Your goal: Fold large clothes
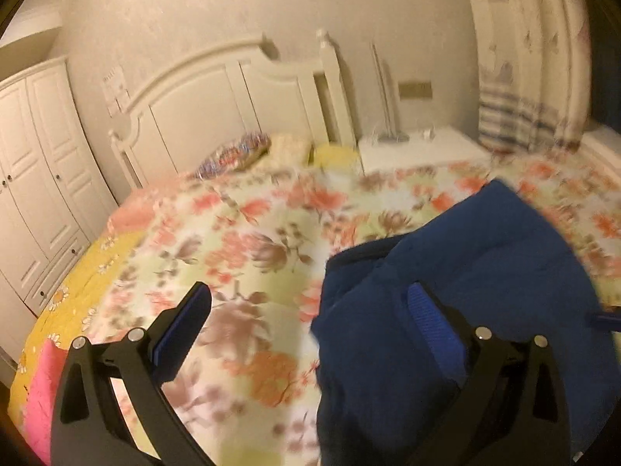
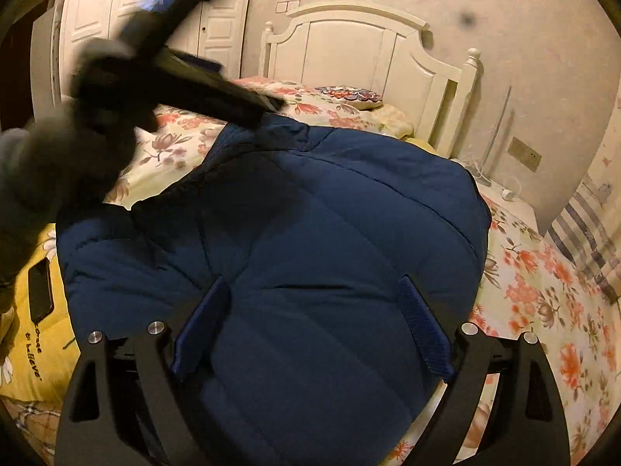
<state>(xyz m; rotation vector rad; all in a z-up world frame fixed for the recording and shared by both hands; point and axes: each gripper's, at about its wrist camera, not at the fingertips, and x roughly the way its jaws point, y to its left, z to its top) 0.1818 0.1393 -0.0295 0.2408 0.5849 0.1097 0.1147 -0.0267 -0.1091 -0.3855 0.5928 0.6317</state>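
**Both grippers off the jacket, bundle loose on the bed**

Risks first. The blue padded jacket is thick and springy; with nothing pressing on it, the top layer could puff up and slide open again. Likely cause: quilted filling pushing back against a fold that has no crease. Second risk: the left gripper crosses just above the far left edge of the jacket in the right wrist view, and a finger could snag the collar area and drag the bundle out of shape. Third: the floral bedspread is soft and uneven, so any further fold may come out skewed.

Fingers. Right gripper stands wide, jaws apart over the near part of the jacket, nothing pinched between them. Left gripper also stands wide, holding nothing; its right finger overlaps the jacket's edge in the picture, contact not clear.

Jacket state. It lies on the bed, on the floral bedspread near the foot, as a rounded, roughly folded mound. Quilted seams run across the top. Left edge looks rumpled, with dark trim showing. Left wrist view is blurred, so fine detail there is unreadable.
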